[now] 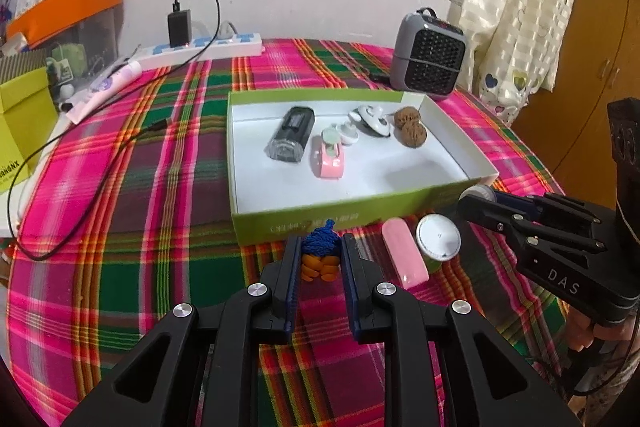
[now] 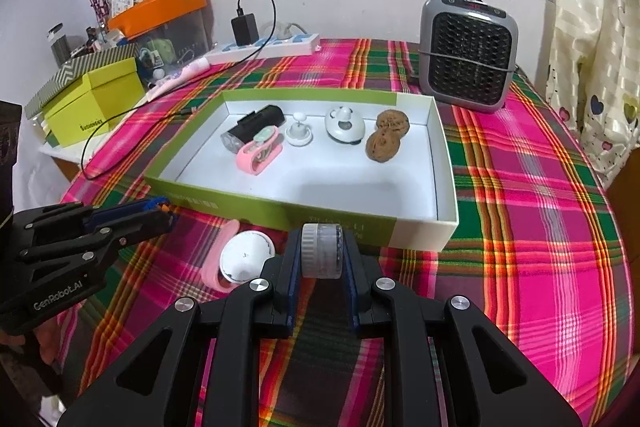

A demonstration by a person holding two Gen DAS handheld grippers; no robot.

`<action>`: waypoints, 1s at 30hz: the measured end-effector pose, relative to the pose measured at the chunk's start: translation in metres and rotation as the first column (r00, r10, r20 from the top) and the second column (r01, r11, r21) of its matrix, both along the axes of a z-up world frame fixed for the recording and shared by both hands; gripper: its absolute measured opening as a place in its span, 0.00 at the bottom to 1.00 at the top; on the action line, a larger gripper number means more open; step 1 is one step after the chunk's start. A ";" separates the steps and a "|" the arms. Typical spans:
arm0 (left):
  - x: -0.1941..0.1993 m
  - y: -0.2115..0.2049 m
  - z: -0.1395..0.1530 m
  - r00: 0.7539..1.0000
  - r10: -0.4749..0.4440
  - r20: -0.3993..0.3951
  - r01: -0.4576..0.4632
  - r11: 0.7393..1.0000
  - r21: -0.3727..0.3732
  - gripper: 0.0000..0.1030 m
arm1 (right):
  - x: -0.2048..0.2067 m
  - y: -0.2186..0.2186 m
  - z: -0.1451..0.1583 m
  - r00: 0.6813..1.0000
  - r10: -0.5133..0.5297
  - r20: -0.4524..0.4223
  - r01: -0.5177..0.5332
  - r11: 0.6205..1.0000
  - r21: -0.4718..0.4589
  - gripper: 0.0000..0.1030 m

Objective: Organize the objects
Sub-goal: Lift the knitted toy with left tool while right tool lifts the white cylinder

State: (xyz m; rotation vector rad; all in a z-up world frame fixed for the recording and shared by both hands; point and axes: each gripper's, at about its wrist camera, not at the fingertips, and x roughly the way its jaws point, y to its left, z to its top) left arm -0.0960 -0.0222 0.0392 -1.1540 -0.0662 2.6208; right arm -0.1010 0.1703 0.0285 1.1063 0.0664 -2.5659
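Observation:
In the left wrist view my left gripper (image 1: 320,247) is shut on a small knitted toy (image 1: 320,253), blue on top and orange below, just in front of the green box (image 1: 352,221). My right gripper (image 2: 322,247) is shut on a small clear jar (image 2: 322,251) with a ribbed white cap, held at the box's near wall (image 2: 280,211). Inside the white-lined box lie a black torch (image 1: 290,133), a pink tape dispenser (image 1: 330,155), two white gadgets (image 1: 374,119) and two walnuts (image 1: 410,127). A pink case (image 1: 404,259) and a round white-lidded tin (image 1: 438,237) rest on the cloth between the grippers.
A grey heater (image 2: 466,55) stands behind the box at the right. A power strip (image 1: 208,47) with a black charger and a trailing cable (image 1: 100,183) lies at the back left. A yellow-green carton (image 2: 92,99) sits at the left edge of the plaid cloth.

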 end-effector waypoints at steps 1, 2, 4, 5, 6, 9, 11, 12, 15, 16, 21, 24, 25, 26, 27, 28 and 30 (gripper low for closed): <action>-0.001 0.000 0.002 1.000 0.001 -0.003 -0.001 1.000 0.002 0.17 | -0.001 -0.001 0.002 1.000 0.001 -0.004 -0.001 1.000 0.001 0.19; -0.002 0.000 0.003 1.000 0.002 -0.006 -0.002 1.000 0.005 0.17 | -0.001 -0.002 0.004 1.000 0.000 -0.010 0.000 1.000 0.001 0.19; -0.006 0.000 0.005 1.000 0.002 -0.007 -0.002 1.000 0.006 0.17 | -0.003 -0.003 0.006 1.000 0.001 -0.016 -0.001 1.000 -0.001 0.19; -0.008 0.000 0.006 1.000 0.005 -0.009 -0.005 1.000 0.002 0.17 | -0.004 -0.004 0.007 1.000 0.003 -0.018 -0.003 1.000 0.000 0.19; -0.009 0.000 0.007 1.000 0.005 -0.013 -0.005 1.000 0.000 0.17 | -0.005 -0.005 0.008 1.000 0.004 -0.021 -0.004 1.000 0.002 0.19; -0.014 0.000 0.010 1.000 0.003 -0.018 -0.003 1.000 -0.002 0.17 | -0.009 -0.006 0.009 1.000 0.008 -0.022 -0.008 1.000 0.000 0.19; -0.017 -0.001 0.012 1.000 0.005 -0.024 -0.005 1.000 0.005 0.17 | -0.013 -0.007 0.010 1.000 0.007 -0.024 -0.007 1.000 -0.004 0.19; -0.020 -0.002 0.013 1.000 0.006 -0.029 -0.006 1.000 0.011 0.17 | -0.015 -0.007 0.011 1.000 0.009 -0.027 -0.009 1.000 -0.004 0.19; -0.027 -0.002 0.015 0.999 0.014 -0.033 -0.013 1.000 0.010 0.17 | -0.022 -0.010 0.015 0.999 0.014 -0.034 -0.014 1.000 -0.002 0.19; -0.029 -0.002 0.015 0.999 0.015 -0.034 -0.014 1.000 0.009 0.17 | -0.026 -0.011 0.015 0.999 0.015 -0.033 -0.016 1.000 -0.002 0.19; -0.039 -0.003 0.014 0.999 0.020 -0.034 -0.020 1.000 0.010 0.17 | -0.038 -0.013 0.016 0.999 0.020 -0.034 -0.020 1.000 0.001 0.19; -0.045 -0.002 0.011 0.999 0.022 -0.027 -0.022 1.000 0.006 0.17 | -0.044 -0.015 0.017 0.999 0.024 -0.037 -0.024 1.000 -0.001 0.19; -0.047 -0.002 0.010 0.999 0.024 -0.023 -0.024 1.000 0.007 0.17 | -0.047 -0.015 0.017 0.999 0.026 -0.036 -0.026 1.000 -0.002 0.19; -0.049 -0.003 0.009 0.999 0.027 -0.019 -0.027 1.000 0.009 0.17 | -0.049 -0.015 0.016 0.999 0.027 -0.033 -0.027 1.000 -0.001 0.19; -0.050 -0.002 0.008 1.000 0.027 -0.016 -0.027 1.000 0.010 0.17 | -0.052 -0.016 0.016 0.999 0.028 -0.030 -0.028 1.000 0.000 0.19; -0.051 -0.002 0.008 1.000 0.026 -0.015 -0.026 1.000 0.009 0.17 | -0.055 -0.016 0.015 0.999 0.032 -0.026 -0.032 0.999 0.000 0.19; -0.056 0.000 0.005 1.000 0.026 -0.006 -0.026 1.000 0.002 0.17 | -0.061 -0.017 0.014 0.999 0.037 -0.017 -0.037 0.999 -0.002 0.19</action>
